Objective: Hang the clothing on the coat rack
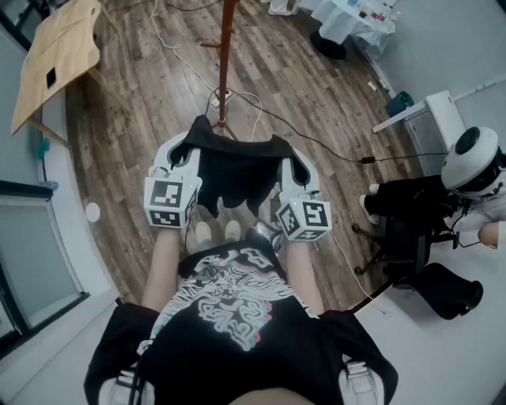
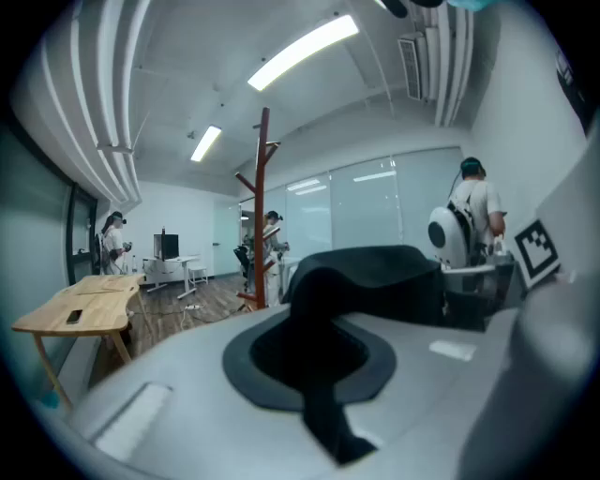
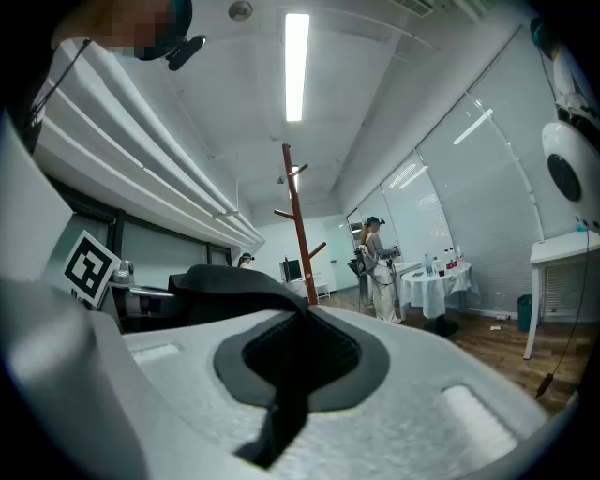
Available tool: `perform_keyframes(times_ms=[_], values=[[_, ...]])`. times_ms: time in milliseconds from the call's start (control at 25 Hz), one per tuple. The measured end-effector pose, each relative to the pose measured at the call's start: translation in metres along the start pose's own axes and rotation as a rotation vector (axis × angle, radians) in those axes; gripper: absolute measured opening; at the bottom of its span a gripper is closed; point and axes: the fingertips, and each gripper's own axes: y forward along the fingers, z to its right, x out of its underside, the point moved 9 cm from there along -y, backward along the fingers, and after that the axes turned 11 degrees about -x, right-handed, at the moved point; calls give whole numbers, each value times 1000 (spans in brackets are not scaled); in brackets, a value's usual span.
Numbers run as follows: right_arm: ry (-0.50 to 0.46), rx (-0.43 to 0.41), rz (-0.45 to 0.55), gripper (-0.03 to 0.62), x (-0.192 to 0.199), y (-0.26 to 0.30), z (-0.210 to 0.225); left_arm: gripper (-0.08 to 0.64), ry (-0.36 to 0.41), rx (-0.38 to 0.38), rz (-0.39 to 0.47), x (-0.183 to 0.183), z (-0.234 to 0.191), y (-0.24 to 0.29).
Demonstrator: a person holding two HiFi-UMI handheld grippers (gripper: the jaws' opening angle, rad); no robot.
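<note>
A black garment (image 1: 237,170) hangs stretched between my two grippers, in front of my chest. My left gripper (image 1: 188,149) is shut on its left top edge and my right gripper (image 1: 288,158) on its right top edge. The red-brown coat rack (image 1: 225,55) stands on the wood floor just beyond the garment. In the left gripper view black cloth (image 2: 375,272) runs out from the shut left gripper (image 2: 319,361), with the coat rack (image 2: 260,206) straight ahead. The right gripper view shows cloth (image 3: 234,281) pinched in the right gripper (image 3: 295,361) and the coat rack (image 3: 298,225) behind it.
A light wooden table (image 1: 59,55) stands at the far left. White cables (image 1: 237,99) lie on the floor around the rack's base. A person in a white helmet (image 1: 470,162) and a black chair (image 1: 411,229) are at the right, and a white-draped table (image 1: 348,20) is far ahead.
</note>
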Motion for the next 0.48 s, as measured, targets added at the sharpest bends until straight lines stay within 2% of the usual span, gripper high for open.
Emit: perform_keyframes(times_ms=[480], values=[[-9,-42,22,11,1,6,-28,2,25,-88,37,0,-21,-36]])
